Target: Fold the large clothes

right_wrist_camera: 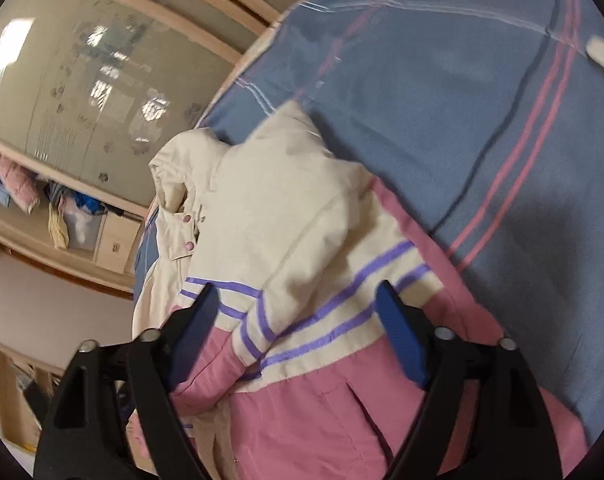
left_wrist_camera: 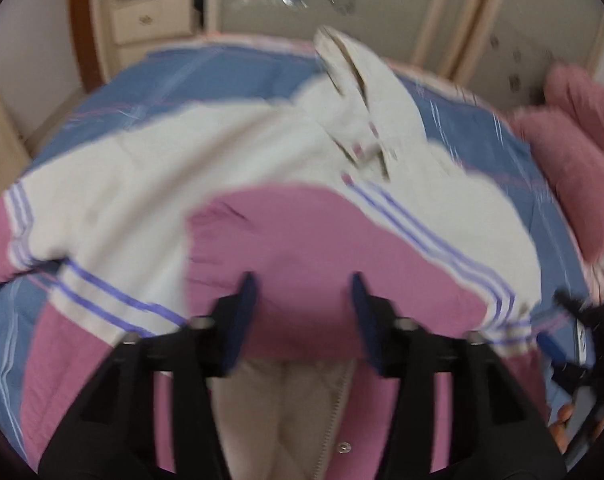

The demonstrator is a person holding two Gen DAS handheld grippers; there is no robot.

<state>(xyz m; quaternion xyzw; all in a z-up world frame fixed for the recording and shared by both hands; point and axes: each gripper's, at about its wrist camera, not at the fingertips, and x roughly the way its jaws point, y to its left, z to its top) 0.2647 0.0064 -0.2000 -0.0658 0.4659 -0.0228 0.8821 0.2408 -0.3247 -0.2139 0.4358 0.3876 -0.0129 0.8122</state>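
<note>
Only the left view shows the jacket (left_wrist_camera: pixel 142 184) zipper; right claw (right_wrist_camera: pixel 298 328) and left claw (left_wrist_camera: pixel 303 312) gape empty; bed (right_wrist_camera: pixel 441 100) bare toward its far edge.

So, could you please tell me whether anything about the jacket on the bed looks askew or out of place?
The jacket lies crumpled rather than flat on the blue bedspread: its hood sticks up off the bed, and one pink-cuffed sleeve is bunched across the body. Nothing looks damaged or spilled.

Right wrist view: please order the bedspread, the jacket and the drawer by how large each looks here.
1. Bedspread and jacket: both fill large areas, too close to rank; the jacket also lies nearer the camera.
2. Drawer: smallest, but farthest away.
</note>
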